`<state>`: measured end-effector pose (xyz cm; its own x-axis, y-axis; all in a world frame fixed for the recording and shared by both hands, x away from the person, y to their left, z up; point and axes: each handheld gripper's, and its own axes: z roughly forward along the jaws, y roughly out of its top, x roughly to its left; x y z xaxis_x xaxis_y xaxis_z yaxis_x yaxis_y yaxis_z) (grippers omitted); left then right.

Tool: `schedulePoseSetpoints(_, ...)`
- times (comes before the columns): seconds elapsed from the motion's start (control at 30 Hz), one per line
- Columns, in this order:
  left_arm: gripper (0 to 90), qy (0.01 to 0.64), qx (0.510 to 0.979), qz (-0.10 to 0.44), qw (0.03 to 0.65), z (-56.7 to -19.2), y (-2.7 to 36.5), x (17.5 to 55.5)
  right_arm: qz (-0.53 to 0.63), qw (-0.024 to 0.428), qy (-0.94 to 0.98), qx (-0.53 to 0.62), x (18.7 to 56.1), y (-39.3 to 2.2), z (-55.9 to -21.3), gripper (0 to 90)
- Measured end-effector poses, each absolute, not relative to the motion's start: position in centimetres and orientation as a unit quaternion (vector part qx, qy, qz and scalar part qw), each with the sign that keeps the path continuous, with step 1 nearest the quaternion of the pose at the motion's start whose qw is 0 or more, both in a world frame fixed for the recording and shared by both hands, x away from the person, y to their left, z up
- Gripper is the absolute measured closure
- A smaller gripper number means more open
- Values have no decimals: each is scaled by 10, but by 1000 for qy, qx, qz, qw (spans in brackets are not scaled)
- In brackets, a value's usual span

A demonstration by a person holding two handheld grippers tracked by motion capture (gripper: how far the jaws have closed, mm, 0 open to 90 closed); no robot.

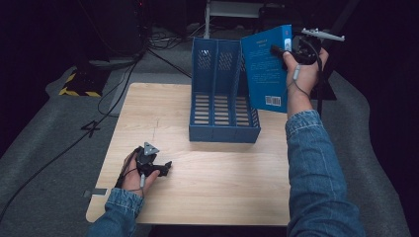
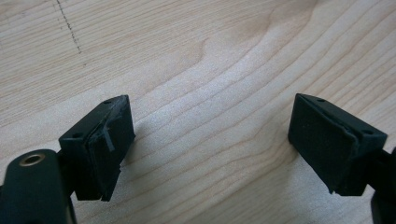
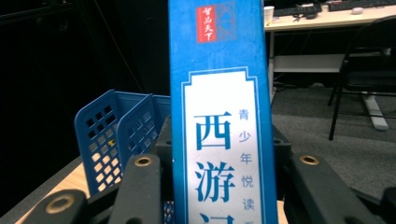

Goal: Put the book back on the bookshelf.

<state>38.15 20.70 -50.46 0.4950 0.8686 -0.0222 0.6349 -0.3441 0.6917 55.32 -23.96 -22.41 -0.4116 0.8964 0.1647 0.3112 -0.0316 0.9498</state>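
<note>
A thick blue book point(image 1: 267, 69) is held upright in the air above the right end of the blue file rack point(image 1: 223, 101), with my right gripper point(image 1: 286, 50) shut on its spine edge. In the right gripper view the book's spine point(image 3: 222, 116) with white label and printed characters stands between the two jaws, and the blue file rack point(image 3: 119, 135) is behind it to the left. My left gripper point(image 1: 165, 169) rests on the wooden table point(image 1: 207, 182) near the front left, jaws wide apart. Its pads point(image 2: 109, 140) have only bare wood between them.
The rack has several slotted compartments and stands at the table's back centre. Cables point(image 1: 118, 74) and a yellow-black striped object point(image 1: 79, 85) lie on the grey floor behind the table. A desk and a chair point(image 3: 364, 70) stand in the background of the right gripper view.
</note>
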Motion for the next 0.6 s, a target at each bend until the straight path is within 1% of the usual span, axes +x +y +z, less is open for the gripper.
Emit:
schedulePoseSetpoints(0.33,149,470,800,178,328,-505,207,381,558,268,614,490,570,-225,-236,612)
schedulePoseSetpoints(0.6,149,468,801,178,327,-504,207,381,565,276,609,483,581,-204,-245,611)
